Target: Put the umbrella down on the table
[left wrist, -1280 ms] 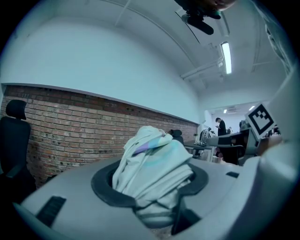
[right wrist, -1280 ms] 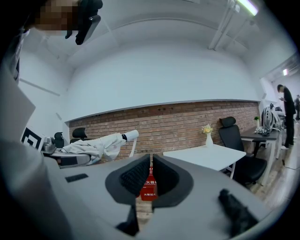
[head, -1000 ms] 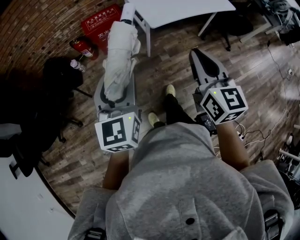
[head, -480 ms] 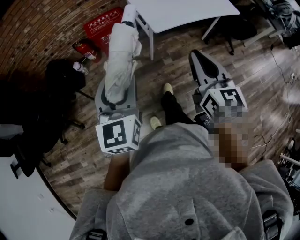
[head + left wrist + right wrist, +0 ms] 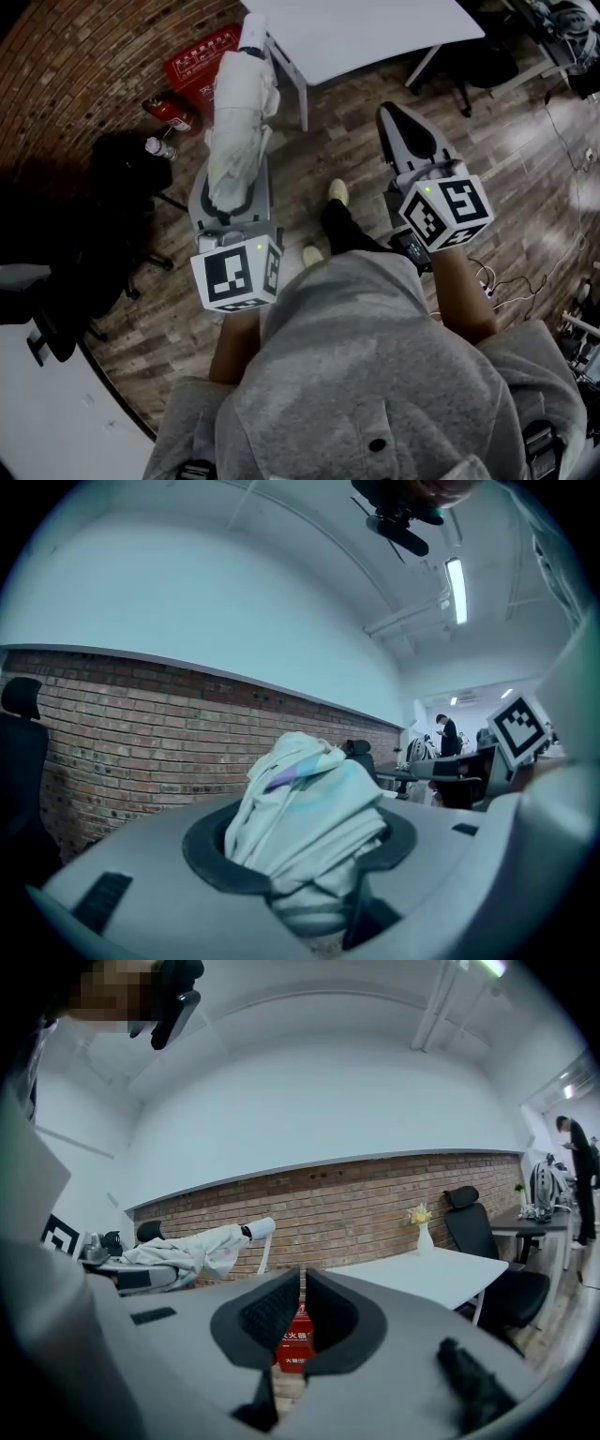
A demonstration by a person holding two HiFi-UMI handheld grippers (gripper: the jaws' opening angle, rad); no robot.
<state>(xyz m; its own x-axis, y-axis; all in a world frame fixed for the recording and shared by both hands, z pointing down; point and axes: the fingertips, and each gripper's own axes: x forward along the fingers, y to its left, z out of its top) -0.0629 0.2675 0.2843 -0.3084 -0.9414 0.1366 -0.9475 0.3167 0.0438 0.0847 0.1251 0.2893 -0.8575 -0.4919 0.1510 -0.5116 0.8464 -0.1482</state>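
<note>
A folded white umbrella (image 5: 239,112) lies lengthwise in my left gripper (image 5: 232,187), whose jaws are shut on its bunched cloth (image 5: 309,817); its capped tip points toward the white table (image 5: 366,28) and reaches the table's near corner in the head view. In the left gripper view the cloth fills the gap of the left gripper (image 5: 305,855). My right gripper (image 5: 403,117) is held level beside it, shut with nothing in it. In the right gripper view the right gripper (image 5: 302,1312) shows only a thin slit, with the umbrella (image 5: 197,1246) at left and the table (image 5: 422,1274) ahead.
A red box (image 5: 202,52) and a fire extinguisher (image 5: 169,111) stand by the brick wall. A dark chair (image 5: 122,164) with a bottle (image 5: 157,147) is at left. A vase (image 5: 424,1232) stands on the table, an office chair (image 5: 478,1241) beyond it.
Both grippers have moved forward toward the white table, the umbrella still in the left one. The table now shows larger at the top of the head view.
</note>
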